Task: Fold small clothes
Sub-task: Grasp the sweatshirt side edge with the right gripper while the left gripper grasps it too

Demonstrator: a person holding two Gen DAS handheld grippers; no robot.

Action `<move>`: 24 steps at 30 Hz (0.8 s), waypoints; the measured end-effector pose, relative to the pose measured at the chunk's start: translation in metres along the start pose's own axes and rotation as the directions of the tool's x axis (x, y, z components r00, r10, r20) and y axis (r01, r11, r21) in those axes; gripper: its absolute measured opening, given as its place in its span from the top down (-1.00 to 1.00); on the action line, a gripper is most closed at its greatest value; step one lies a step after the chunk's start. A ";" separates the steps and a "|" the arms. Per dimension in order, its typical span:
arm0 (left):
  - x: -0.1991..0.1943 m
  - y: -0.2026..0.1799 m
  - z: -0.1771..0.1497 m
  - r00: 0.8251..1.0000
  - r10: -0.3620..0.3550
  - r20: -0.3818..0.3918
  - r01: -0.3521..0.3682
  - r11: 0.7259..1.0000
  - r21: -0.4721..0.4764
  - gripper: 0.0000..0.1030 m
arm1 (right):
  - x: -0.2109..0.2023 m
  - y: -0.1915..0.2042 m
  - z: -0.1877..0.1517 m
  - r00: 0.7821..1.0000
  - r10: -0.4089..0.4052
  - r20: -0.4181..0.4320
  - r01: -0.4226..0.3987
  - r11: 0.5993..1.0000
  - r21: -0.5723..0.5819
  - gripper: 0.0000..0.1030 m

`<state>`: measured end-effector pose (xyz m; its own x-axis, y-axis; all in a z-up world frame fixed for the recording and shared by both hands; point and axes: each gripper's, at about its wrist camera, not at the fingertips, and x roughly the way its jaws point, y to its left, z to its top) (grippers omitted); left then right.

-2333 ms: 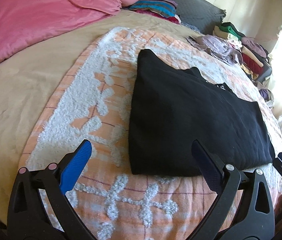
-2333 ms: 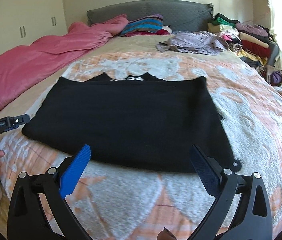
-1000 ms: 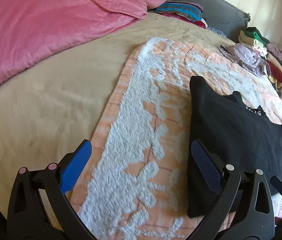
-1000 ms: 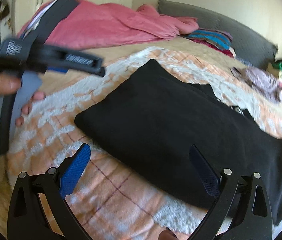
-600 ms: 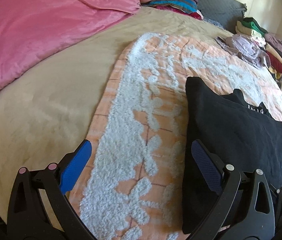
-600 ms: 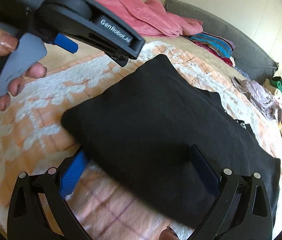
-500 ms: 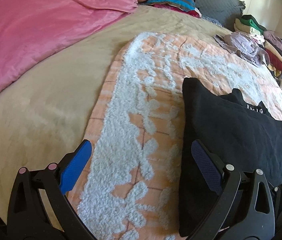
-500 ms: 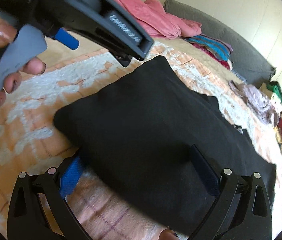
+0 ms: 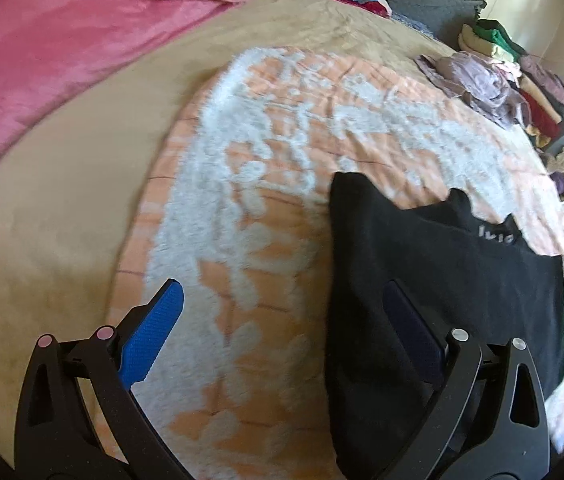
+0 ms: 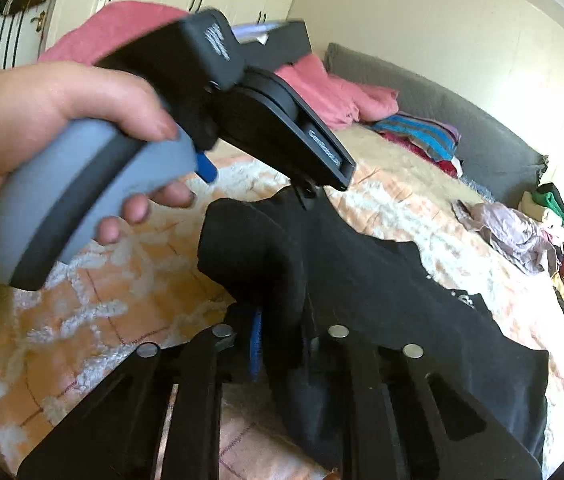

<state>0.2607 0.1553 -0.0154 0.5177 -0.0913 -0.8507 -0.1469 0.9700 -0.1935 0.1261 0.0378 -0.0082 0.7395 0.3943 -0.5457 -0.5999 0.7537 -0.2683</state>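
Two views: taken in turn below.
Left wrist, jaws: the left gripper is held wide open and empty, one blue pad over the blanket, the other over the garment's near edge.
Left wrist, garment: the black top, already folded once, lies flat on the bed at right of frame.
Left wrist, writing: pale letters by the neckline are seen, too small to be read.
Right wrist, change: the jaws of the right gripper have just been closing; a bunched corner of the black top is now pinched between them and raised.
Right wrist, meaning: the next fold is judged ready to be drawn across.
Right wrist, writing: white lettering on the left gripper's body is blurred; "Gen…" is guessed at most.
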 end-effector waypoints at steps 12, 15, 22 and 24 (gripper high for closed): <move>0.004 -0.045 0.010 0.975 -0.219 -0.049 0.217 0.976 -0.033 -0.45 | -0.049 -0.044 -0.004 0.992 -0.033 0.125 0.014 0.989 0.150 0.86; -0.004 -0.062 0.011 0.969 -0.246 -0.037 0.246 0.969 -0.004 0.07 | -0.060 -0.057 -0.008 0.986 -0.068 0.151 0.039 0.981 0.189 0.86; -0.038 -0.107 0.016 0.964 -0.264 0.032 0.260 0.961 0.098 0.64 | -0.086 -0.085 -0.021 0.974 -0.126 0.188 0.071 0.959 0.273 0.86; -0.044 -0.119 0.017 0.962 -0.269 0.042 0.262 0.957 0.122 0.66 | -0.094 -0.092 -0.026 0.971 -0.142 0.193 0.080 0.952 0.296 0.86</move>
<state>0.2698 0.0478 0.0536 0.5728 -0.3394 -0.7461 0.0977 0.9320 -0.3490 0.1038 -0.0819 0.0467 0.8621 0.3775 -0.3380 -0.4212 0.9047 -0.0640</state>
